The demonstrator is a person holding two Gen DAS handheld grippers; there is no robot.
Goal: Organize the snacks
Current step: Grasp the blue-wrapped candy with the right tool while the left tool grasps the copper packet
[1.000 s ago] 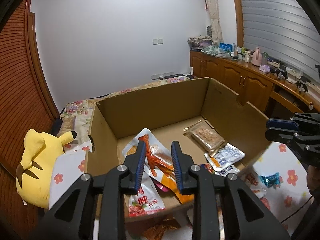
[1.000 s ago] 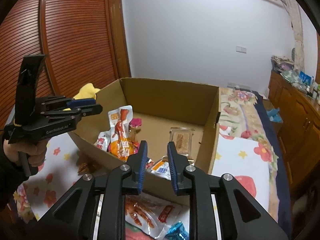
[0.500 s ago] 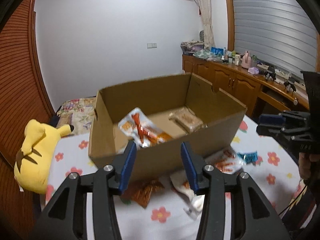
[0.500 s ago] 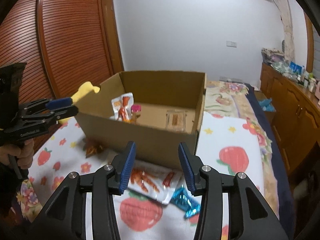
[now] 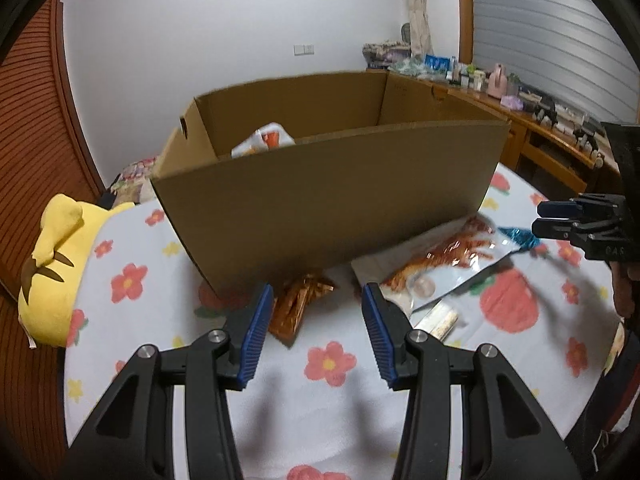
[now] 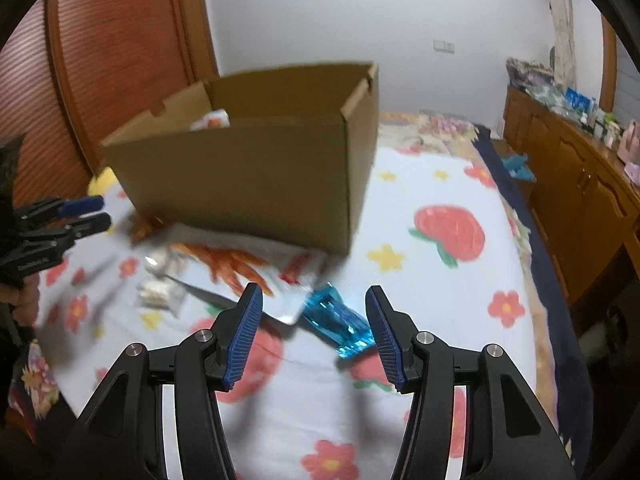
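Right wrist view: the right gripper hangs with jaws opening, a blue foil snack packet lying untouched between them, its long axis slanting from upper left to lower right. Left gripper is unclenched above an orange-brown wrapper pointing toward the cardboard box beyond.

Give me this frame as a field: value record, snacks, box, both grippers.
surface: floral cloth
box: cardboard box, open top, at least one white-orange packet inside
snacks outside box: orange crinkly packet, large chicken-feet pouch, blue wrapper, small pale packet
left gripper: open, empty, aimed at the orange crinkly packet
right gripper: jaws opening, pads not touching anything, blue wrapper seen between them
other: yellow plush toy beside the cloth
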